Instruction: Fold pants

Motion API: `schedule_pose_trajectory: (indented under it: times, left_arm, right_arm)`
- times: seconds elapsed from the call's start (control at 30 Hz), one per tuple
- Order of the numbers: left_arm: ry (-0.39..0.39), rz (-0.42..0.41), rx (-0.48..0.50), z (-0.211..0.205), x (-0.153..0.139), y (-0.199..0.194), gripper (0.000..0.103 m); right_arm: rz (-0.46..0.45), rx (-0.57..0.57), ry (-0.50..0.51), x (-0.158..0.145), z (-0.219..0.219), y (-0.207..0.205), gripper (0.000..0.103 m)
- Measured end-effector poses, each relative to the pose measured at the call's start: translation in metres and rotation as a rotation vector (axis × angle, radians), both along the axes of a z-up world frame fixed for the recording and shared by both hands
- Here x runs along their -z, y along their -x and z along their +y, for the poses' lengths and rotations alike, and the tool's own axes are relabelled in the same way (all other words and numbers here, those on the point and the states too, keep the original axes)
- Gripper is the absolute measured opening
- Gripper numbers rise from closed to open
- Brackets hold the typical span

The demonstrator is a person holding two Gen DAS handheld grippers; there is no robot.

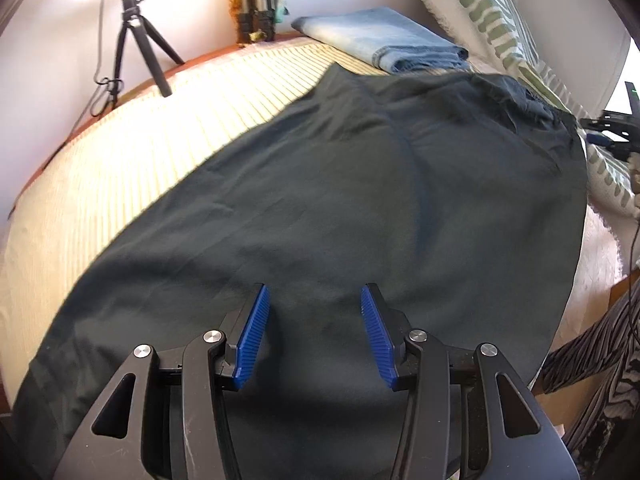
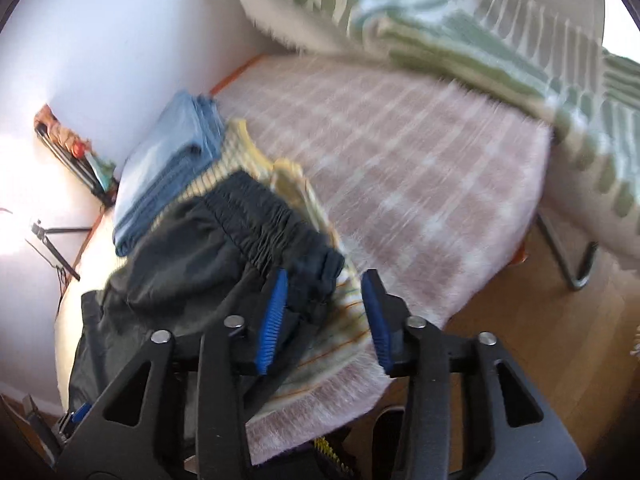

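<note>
Left wrist view shows you the black pants (image 1: 360, 208) spread along the bed (image 1: 132, 168), on its cream striped cover, one leg running toward you under the left gripper (image 1: 315, 334) and the gathered waist at the far end near the folded jeans (image 1: 384, 42). Your left jaws stand apart over the leg with only flat cloth below them, clamped on nothing. In the right wrist view, which is blurred, the right gripper (image 2: 326, 320) sits at the elastic waistband (image 2: 272, 216), its jaws apart too; the left blue pad lies against the black cloth while the other hangs over the striped cover, so nothing is pinched. No fold looks made yet, so the step in hand is probably taking hold for the first one. To do it well, pinch both layers of the waistband close to its corner rather than the cover beneath, take the leg hem with the left, and lift both ends together so the cloth stays taut and the seams line up. Mind the rucked edge of the cover by the waistband; it could come up with the pants. Counted: one pair of black pants, one folded pair of jeans, one patterned pillow (image 2: 460, 28), one small tripod (image 1: 136, 44), two grippers.
</note>
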State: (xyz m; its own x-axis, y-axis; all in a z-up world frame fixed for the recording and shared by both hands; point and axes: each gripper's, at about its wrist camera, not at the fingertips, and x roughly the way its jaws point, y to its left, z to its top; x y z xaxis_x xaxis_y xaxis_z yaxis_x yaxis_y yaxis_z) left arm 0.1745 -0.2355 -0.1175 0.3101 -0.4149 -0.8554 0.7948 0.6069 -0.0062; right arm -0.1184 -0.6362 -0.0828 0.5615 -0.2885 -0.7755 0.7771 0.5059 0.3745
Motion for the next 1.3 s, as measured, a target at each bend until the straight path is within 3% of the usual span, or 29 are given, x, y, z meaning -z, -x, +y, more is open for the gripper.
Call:
schedule_pose_trajectory:
  times: [0.13, 0.27, 0.4, 0.6, 0.83, 0.93, 1.1, 1.2, 1.23, 1.3]
  left_arm:
    - [0.06, -0.034, 0.007, -0.004, -0.021, 0.003, 0.047]
    - [0.103, -0.035, 0.024, -0.016, -0.031, 0.005, 0.047]
    - [0.101, -0.009, 0.033, -0.031, -0.026, 0.002, 0.047]
    - [0.068, 0.021, 0.046, -0.052, -0.011, -0.005, 0.047]
    - [0.006, 0.04, 0.045, -0.061, 0.008, -0.015, 0.047]
    - [0.011, 0.041, 0.036, -0.062, 0.008, -0.019, 0.047]
    - [0.018, 0.043, 0.028, -0.064, 0.009, -0.02, 0.05]
    - [0.008, 0.028, 0.034, -0.065, 0.01, -0.019, 0.051]
    - [0.007, 0.027, 0.033, -0.066, 0.01, -0.019, 0.051]
    - [0.007, 0.027, 0.031, -0.066, 0.01, -0.019, 0.051]
  right_arm:
    - [-0.074, -0.078, 0.109, -0.036, -0.002, -0.007, 0.047]
    - [-0.112, -0.322, 0.078, -0.053, -0.03, -0.056, 0.048]
    - [-0.054, -0.523, 0.047, -0.041, -0.049, -0.108, 0.048]
    - [0.033, -0.73, 0.026, -0.005, -0.068, -0.163, 0.052]
    - [-0.045, -0.828, -0.142, 0.036, -0.095, -0.176, 0.054]
    - [-0.119, -0.872, -0.186, 0.039, -0.096, -0.167, 0.058]
    - [-0.145, -0.874, -0.283, 0.051, -0.102, -0.157, 0.059]
    - [-0.174, -0.877, -0.273, 0.052, -0.096, -0.153, 0.058]
    - [-0.183, -0.88, -0.281, 0.052, -0.093, -0.152, 0.056]
    - [-0.145, -0.863, -0.199, 0.046, -0.08, -0.151, 0.046]
